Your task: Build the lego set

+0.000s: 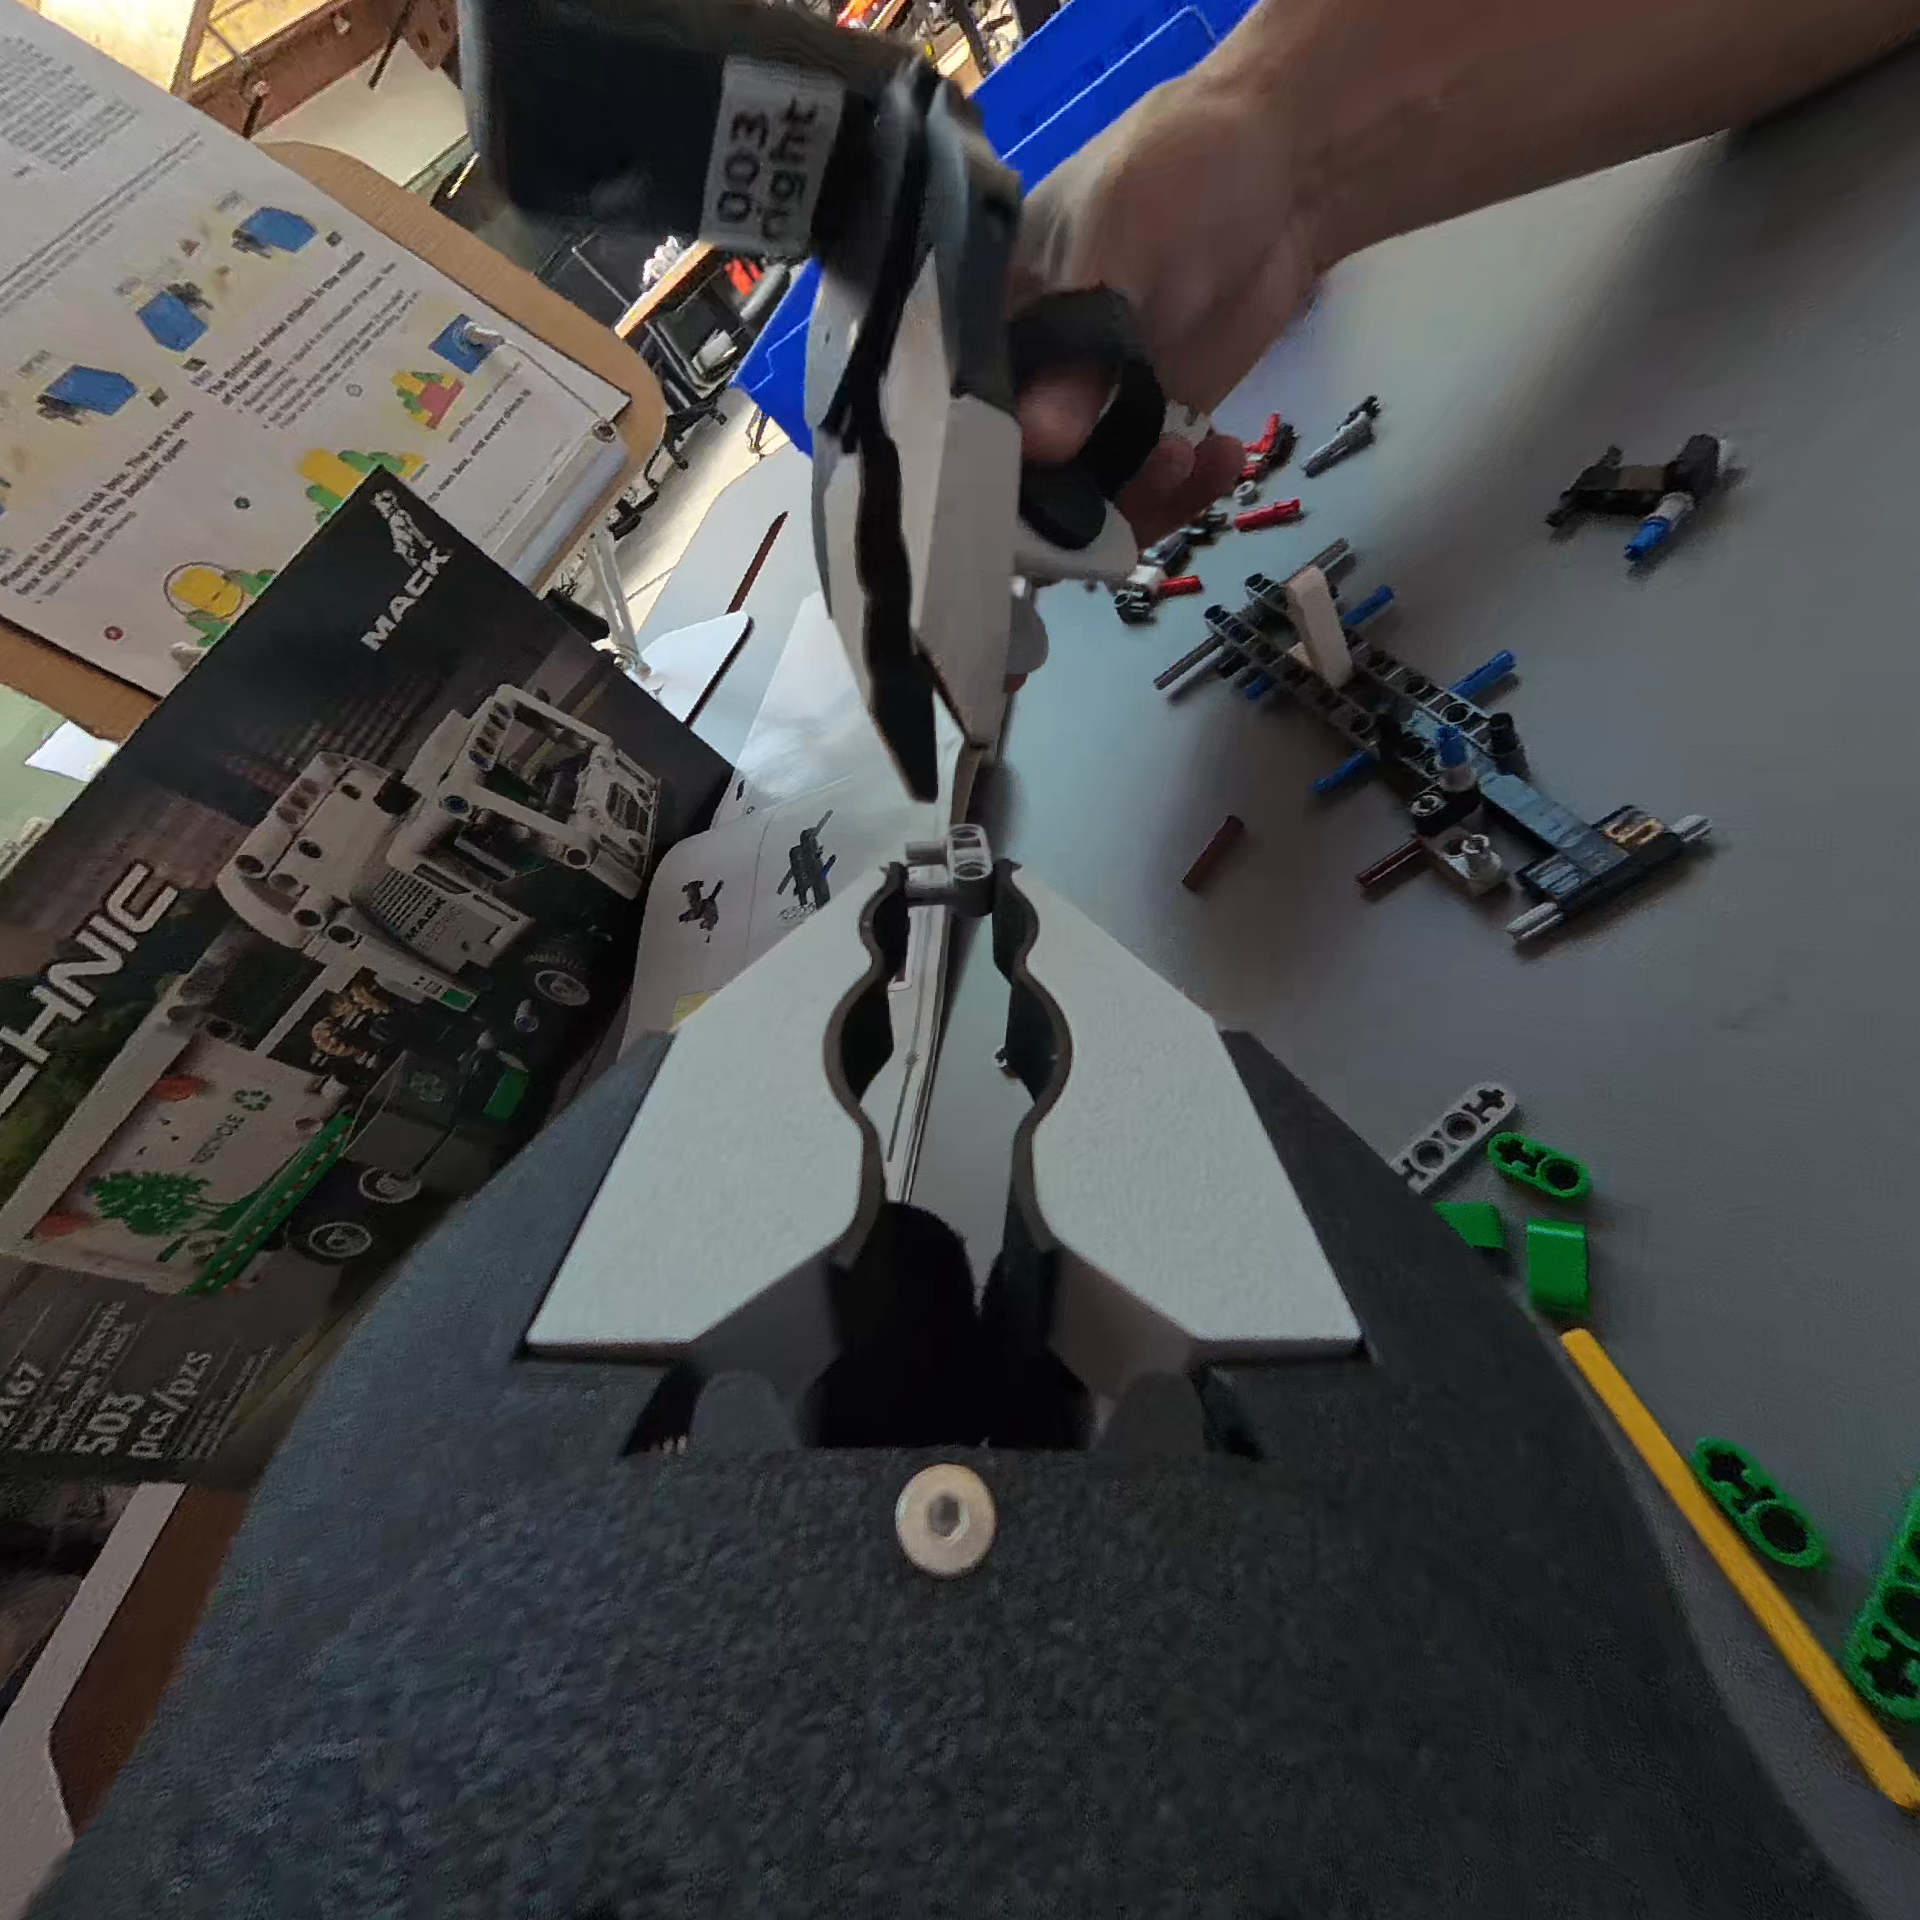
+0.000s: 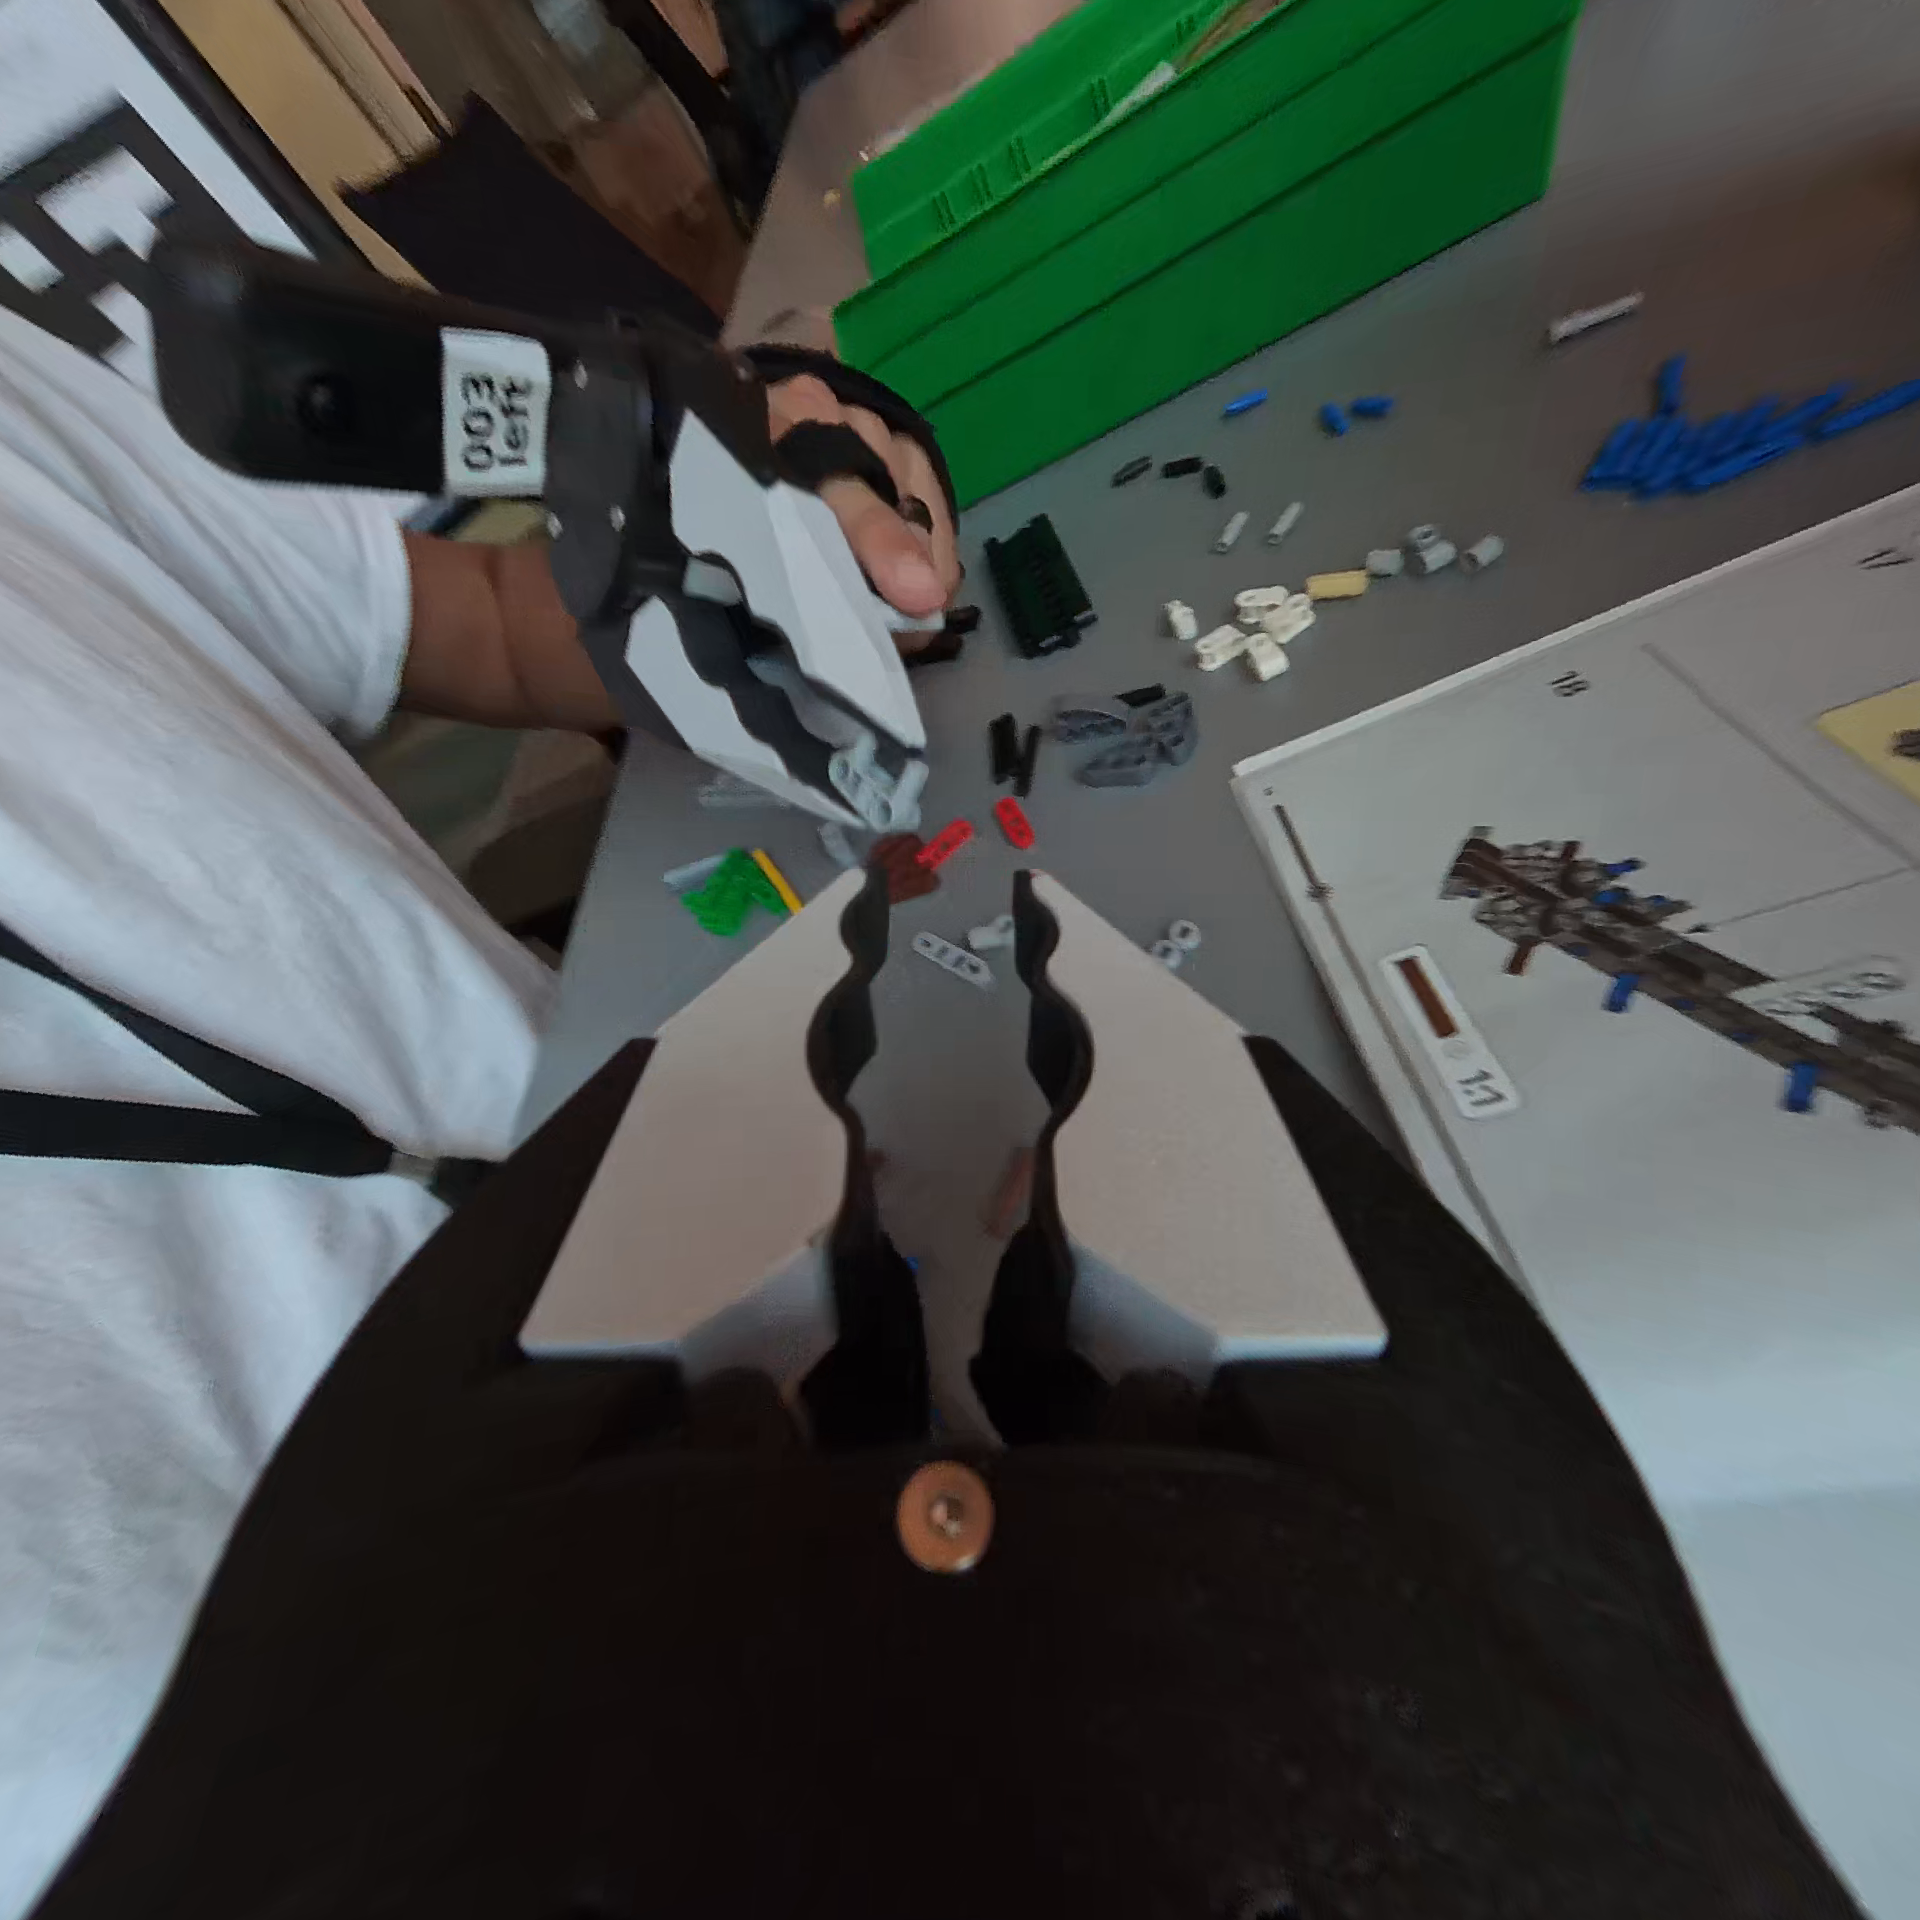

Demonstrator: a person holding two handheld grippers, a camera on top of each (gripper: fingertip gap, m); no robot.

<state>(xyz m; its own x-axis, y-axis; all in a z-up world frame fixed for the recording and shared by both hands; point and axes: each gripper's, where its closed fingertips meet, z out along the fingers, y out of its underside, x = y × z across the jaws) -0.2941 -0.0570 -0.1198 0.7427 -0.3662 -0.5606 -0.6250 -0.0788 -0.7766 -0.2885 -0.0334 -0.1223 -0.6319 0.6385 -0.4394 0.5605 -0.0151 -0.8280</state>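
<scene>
My left gripper (image 1: pixel 951 878) is shut on a small light-grey connector piece (image 1: pixel 961 847) and holds it in the air above the table. It also shows in the right wrist view (image 2: pixel 883 795), where the grey piece (image 2: pixel 873 779) sits at its tips. My right gripper (image 2: pixel 945 883) is open and empty, its tips just short of the held piece. In the left wrist view it (image 1: pixel 945 769) comes down from above, close over the connector. The partly built dark chassis (image 1: pixel 1434 727) with blue pins lies on the grey table to the right.
The set's box (image 1: pixel 312 935) stands at the left. The instruction booklet (image 2: pixel 1558 935) lies open on the right. Green bins (image 2: pixel 1195 208) and blue bins (image 1: pixel 1091 83) stand at the back. Loose green parts (image 1: pixel 1538 1174), a yellow axle (image 1: pixel 1714 1538), blue pins (image 2: pixel 1714 436), white connectors (image 2: pixel 1247 623) and red parts (image 2: pixel 945 842) are scattered around. The tips of both grippers are at nearly the same place.
</scene>
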